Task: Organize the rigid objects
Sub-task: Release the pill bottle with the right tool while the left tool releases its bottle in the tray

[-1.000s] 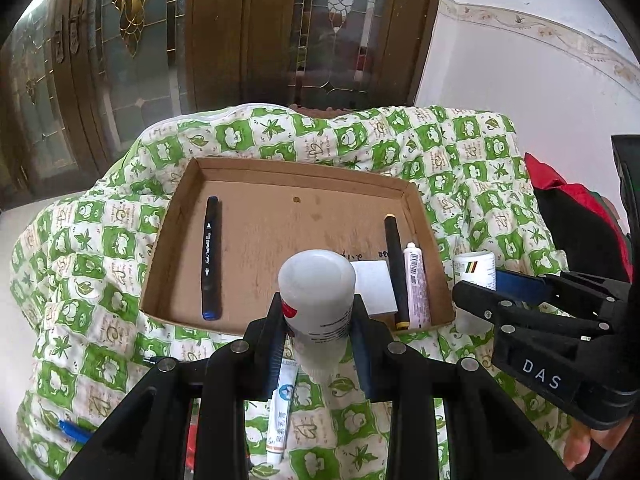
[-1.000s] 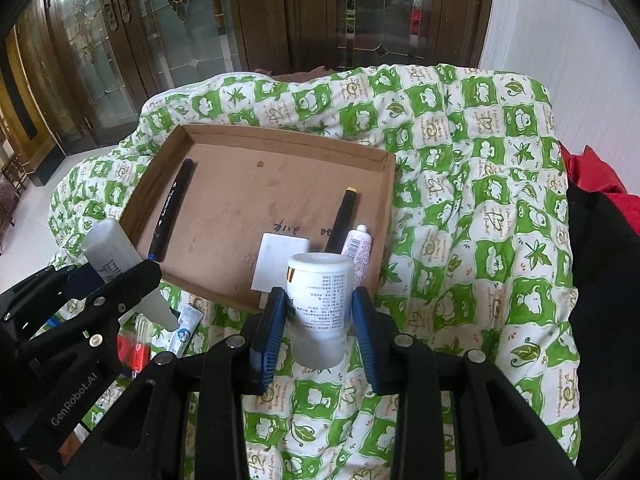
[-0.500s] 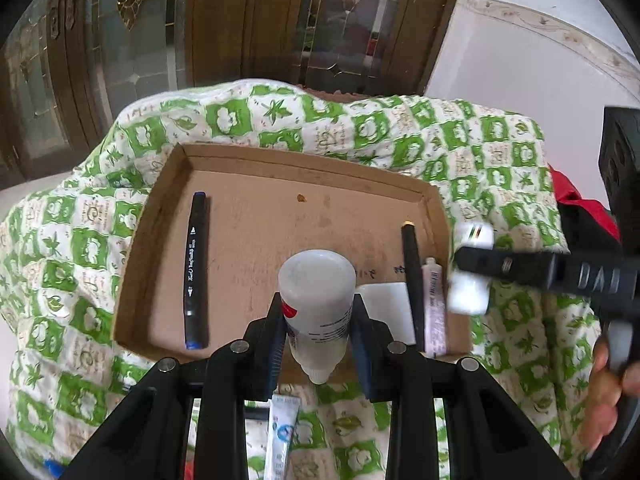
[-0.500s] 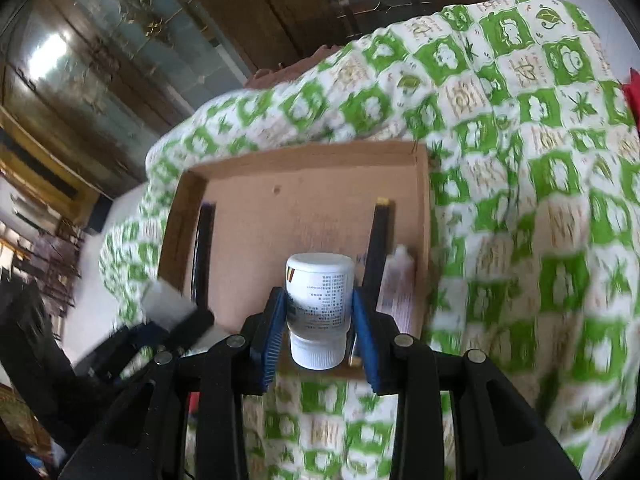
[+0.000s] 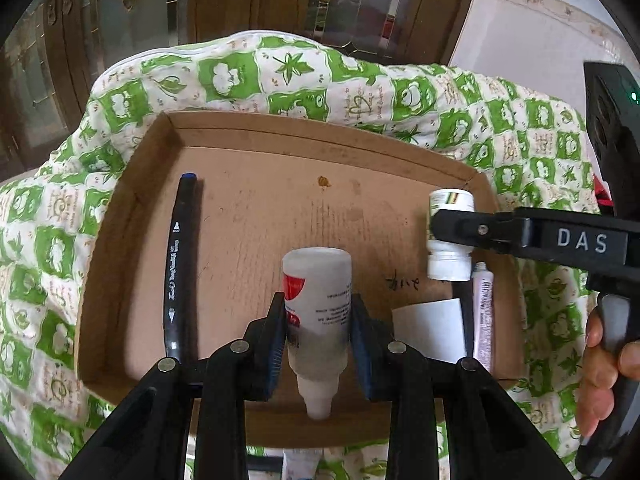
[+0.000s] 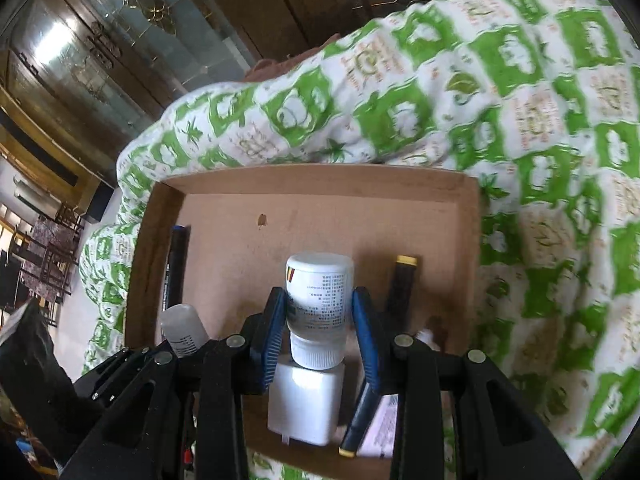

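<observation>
My left gripper [image 5: 319,322] is shut on a translucent squeeze bottle [image 5: 317,300] with a red label, nozzle toward the camera, hanging over the near middle of the shallow cardboard tray [image 5: 304,136]. My right gripper [image 6: 320,318] is shut on a white pill bottle [image 6: 319,300], cap toward the camera, over the tray's [image 6: 304,180] right part. That pill bottle [image 5: 449,236] shows in the left wrist view, clamped by the right gripper's [image 5: 450,226] black finger. The squeeze bottle [image 6: 182,330] appears at the lower left of the right wrist view.
In the tray lie a black marker with a blue tip [image 5: 179,264] at the left, a white block [image 6: 306,398], a yellow-tipped black marker [image 6: 400,292] and a pink tube [image 5: 482,316] at the right. Green-and-white patterned cloth [image 5: 280,68] covers the surface. A hand [image 5: 600,368] grips the right handle.
Both grippers have moved forward and down over the tray, each keeping its bottle. The right gripper with the pill bottle has come in from beyond the tray's right rim to above its right part.
</observation>
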`<action>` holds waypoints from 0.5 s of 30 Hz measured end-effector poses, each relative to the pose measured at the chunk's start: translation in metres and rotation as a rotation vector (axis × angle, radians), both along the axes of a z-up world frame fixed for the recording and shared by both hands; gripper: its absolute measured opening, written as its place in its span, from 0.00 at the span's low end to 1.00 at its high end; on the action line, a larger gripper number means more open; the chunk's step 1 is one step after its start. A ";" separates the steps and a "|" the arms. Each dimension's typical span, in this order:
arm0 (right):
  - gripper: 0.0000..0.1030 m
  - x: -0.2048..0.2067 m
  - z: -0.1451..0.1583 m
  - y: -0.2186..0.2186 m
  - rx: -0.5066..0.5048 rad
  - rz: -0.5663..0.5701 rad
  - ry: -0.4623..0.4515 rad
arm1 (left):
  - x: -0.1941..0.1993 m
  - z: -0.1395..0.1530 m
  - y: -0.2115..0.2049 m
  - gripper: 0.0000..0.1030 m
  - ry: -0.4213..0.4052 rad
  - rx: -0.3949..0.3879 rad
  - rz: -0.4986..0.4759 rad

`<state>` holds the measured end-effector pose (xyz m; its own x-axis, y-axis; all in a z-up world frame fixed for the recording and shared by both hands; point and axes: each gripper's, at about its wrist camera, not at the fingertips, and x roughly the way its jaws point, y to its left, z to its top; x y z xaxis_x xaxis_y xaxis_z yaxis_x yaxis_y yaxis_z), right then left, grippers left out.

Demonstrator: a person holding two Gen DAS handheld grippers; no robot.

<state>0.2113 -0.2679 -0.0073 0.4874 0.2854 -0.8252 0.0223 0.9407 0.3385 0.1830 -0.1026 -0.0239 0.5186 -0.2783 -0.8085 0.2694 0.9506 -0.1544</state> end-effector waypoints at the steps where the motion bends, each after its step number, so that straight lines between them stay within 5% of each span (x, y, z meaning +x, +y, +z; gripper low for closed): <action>1: 0.32 0.002 -0.003 0.003 -0.010 0.007 0.000 | 0.002 -0.002 -0.001 0.30 0.002 0.005 0.001; 9: 0.32 0.005 -0.016 -0.003 -0.040 -0.012 0.013 | 0.011 -0.012 -0.001 0.31 0.035 -0.005 0.030; 11: 0.32 0.005 -0.017 -0.006 -0.038 -0.026 0.009 | 0.008 -0.012 0.001 0.39 0.043 -0.011 0.023; 13: 0.35 0.004 -0.017 -0.008 -0.034 -0.036 0.006 | 0.002 -0.008 0.008 0.59 0.027 -0.003 0.028; 15: 0.41 0.001 -0.014 -0.008 -0.044 -0.045 -0.006 | -0.006 0.001 0.018 0.62 0.002 0.000 0.035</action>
